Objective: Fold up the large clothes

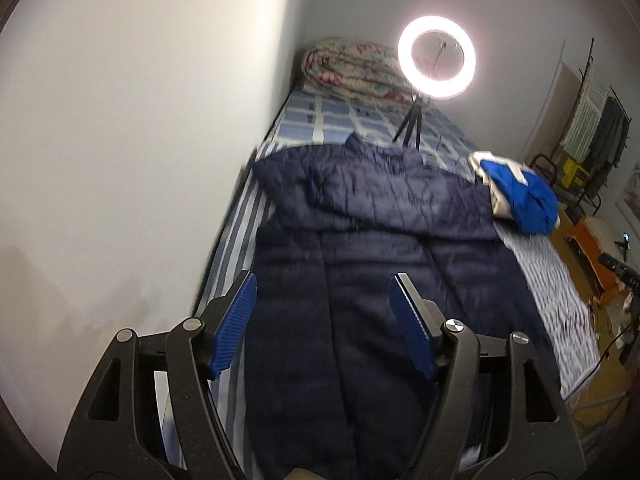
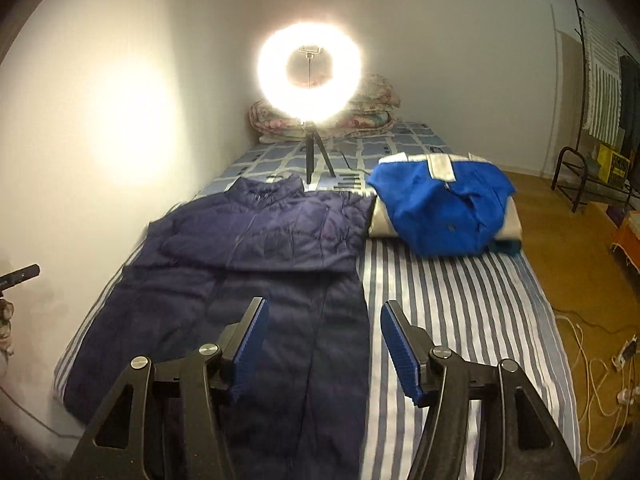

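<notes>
A dark navy quilted jacket (image 1: 368, 240) lies flat on the striped bed (image 1: 548, 288), collar toward the far end, sleeves folded across the chest. It also shows in the right wrist view (image 2: 240, 272). My left gripper (image 1: 323, 280) is open and empty above the jacket's lower middle. My right gripper (image 2: 322, 304) is open and empty above the jacket's right edge, near the striped sheet (image 2: 460, 320). A folded blue and white jacket (image 2: 444, 212) lies on the bed to the right; it also shows in the left wrist view (image 1: 520, 196).
A lit ring light on a small tripod (image 2: 310, 76) stands on the bed beyond the jacket's collar. A rolled floral quilt (image 1: 352, 72) lies at the far end. A wall (image 1: 140, 140) runs along the bed's left side. Cables (image 2: 600, 368) lie on the floor at right.
</notes>
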Tool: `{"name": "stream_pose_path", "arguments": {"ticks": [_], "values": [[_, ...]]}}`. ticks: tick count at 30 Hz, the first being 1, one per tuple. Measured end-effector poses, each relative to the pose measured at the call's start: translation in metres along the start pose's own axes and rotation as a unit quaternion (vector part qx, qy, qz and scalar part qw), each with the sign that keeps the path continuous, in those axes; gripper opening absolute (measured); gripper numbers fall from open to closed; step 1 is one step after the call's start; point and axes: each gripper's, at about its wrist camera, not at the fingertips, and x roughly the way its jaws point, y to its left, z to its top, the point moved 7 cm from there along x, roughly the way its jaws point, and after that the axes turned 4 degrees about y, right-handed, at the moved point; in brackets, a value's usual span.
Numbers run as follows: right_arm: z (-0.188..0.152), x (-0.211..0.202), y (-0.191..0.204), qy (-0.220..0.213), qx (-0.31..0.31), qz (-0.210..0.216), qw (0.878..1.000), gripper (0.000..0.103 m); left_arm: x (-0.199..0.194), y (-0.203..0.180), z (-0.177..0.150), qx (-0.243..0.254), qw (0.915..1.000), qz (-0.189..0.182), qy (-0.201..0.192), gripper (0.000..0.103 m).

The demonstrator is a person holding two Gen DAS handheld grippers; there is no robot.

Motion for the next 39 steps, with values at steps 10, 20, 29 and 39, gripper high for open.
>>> {"name": "stream_pose_path", "arguments": {"ticks": [10,20,29,39], "values": [[-0.095,-0.012,-0.025,0.044,0.022,0.012,0.999,0.063,0.03,0.041,-0.11,-0.074,0.9927,-0.016,0.095,0.071],[-0.165,0.013,-0.037,0.114,0.062,0.072,0.989,0.063,0.057,0.047,-0.173,-0.113,0.9787,-0.025,0.17,0.071],[-0.187,0.031,-0.028,0.168,0.088,0.132,0.973,0.063,0.067,0.042,-0.21,-0.145,0.9656,-0.044,0.211,0.071],[-0.207,0.043,-0.01,0.216,0.082,0.151,0.961,0.062,0.064,0.037,-0.216,-0.143,0.966,-0.05,0.21,0.024]]}}
